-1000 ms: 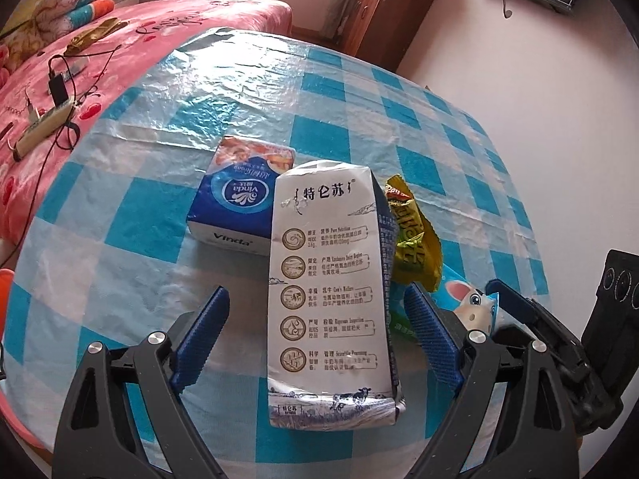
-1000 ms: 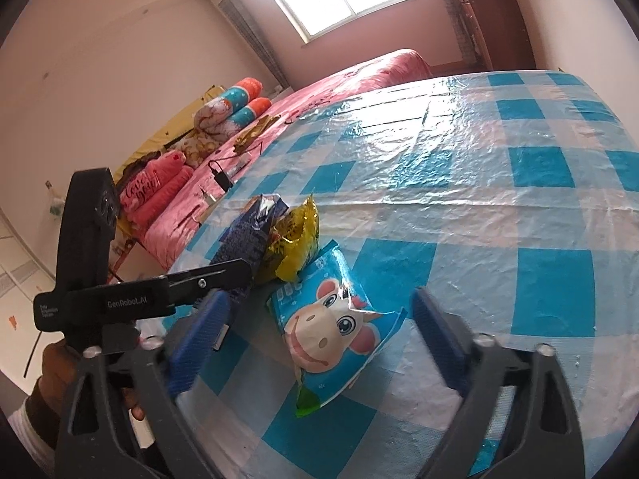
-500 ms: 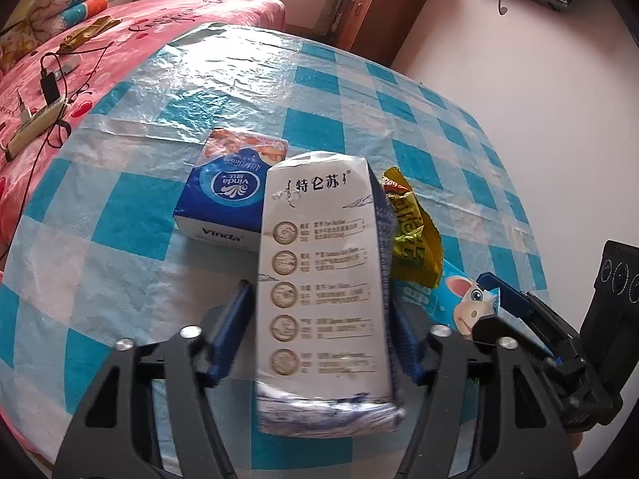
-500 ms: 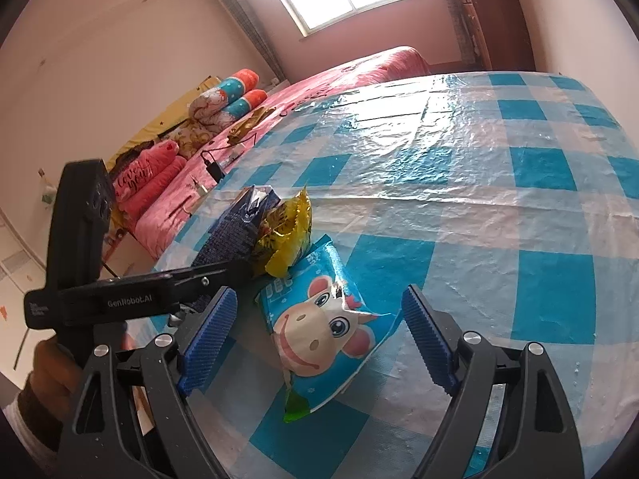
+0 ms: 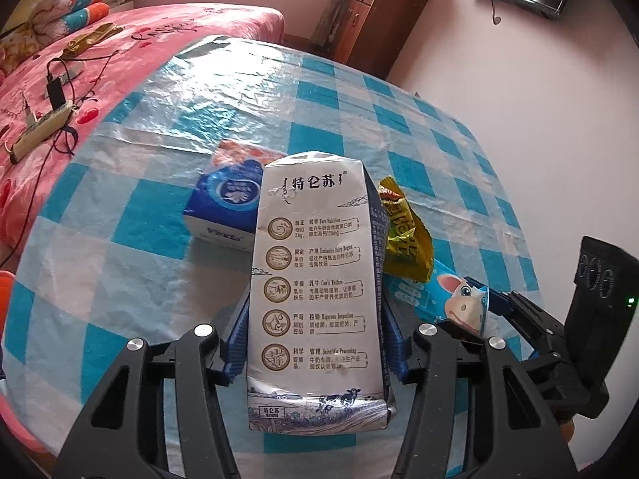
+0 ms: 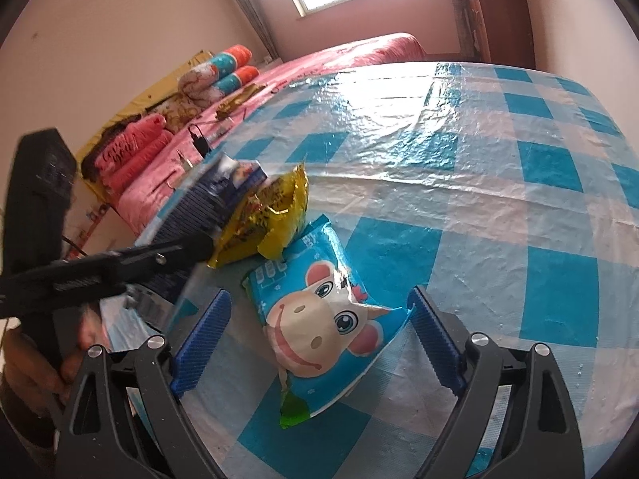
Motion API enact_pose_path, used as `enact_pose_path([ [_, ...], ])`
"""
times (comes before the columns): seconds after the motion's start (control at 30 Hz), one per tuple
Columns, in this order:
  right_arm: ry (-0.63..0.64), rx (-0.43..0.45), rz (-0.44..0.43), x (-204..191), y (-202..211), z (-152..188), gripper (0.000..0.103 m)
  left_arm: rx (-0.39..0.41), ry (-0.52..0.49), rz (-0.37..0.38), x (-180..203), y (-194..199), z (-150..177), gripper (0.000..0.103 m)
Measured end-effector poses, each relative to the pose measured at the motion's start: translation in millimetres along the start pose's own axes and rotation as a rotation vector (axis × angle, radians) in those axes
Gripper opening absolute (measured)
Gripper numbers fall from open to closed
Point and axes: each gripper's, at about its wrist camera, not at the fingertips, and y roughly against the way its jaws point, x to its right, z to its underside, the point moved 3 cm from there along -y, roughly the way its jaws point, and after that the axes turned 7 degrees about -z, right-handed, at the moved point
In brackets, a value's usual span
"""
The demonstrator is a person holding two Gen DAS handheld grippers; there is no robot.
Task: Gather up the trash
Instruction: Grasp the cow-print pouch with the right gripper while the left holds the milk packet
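My left gripper (image 5: 315, 343) is shut on a white milk carton (image 5: 315, 279) with Chinese print, held lengthways between its blue pads. A yellow snack wrapper (image 5: 407, 235) lies just right of the carton, also in the right wrist view (image 6: 267, 219). A blue cow-print wrapper (image 6: 323, 315) lies between the open jaws of my right gripper (image 6: 319, 339), pads apart from it on both sides. The wrapper (image 5: 451, 295) and the right gripper also show at the right of the left wrist view.
A blue Vinda tissue pack (image 5: 231, 199) lies behind the carton. The table carries a blue-and-white checked plastic cloth (image 6: 479, 167). A pink bed (image 5: 80, 72) with a power strip stands to the left, a wooden cabinet (image 5: 375, 28) at the back.
My left gripper closed onto the milk carton. My right gripper moved forward around the cow-print wrapper and stayed open.
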Motion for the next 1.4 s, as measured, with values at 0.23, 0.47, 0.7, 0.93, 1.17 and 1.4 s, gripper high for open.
enact_pose_path([
  [0.23, 0.051, -0.021, 0.057, -4, -7, -2, 0.091, 0.012, 0.013, -0.014, -14, 11, 2, 0.056],
  [0.47, 0.103, -0.051, 0.108, -11, -15, -1, 0.092, 0.019, 0.017, -0.041, -30, 16, 4, 0.056],
  [0.7, 0.144, -0.076, 0.146, -19, -23, 0, 0.095, 0.027, 0.005, -0.051, -43, 18, 10, 0.056],
  [0.93, 0.158, -0.082, 0.168, -21, -23, 2, 0.095, 0.035, -0.008, -0.053, -54, 19, 15, 0.056],
  [1.17, 0.206, -0.077, 0.226, -30, -24, 5, 0.087, 0.044, -0.016, -0.043, -62, 19, 20, 0.056],
  [1.4, 0.271, -0.098, 0.284, -43, -28, 12, 0.075, 0.053, -0.015, -0.027, -68, 21, 22, 0.056],
])
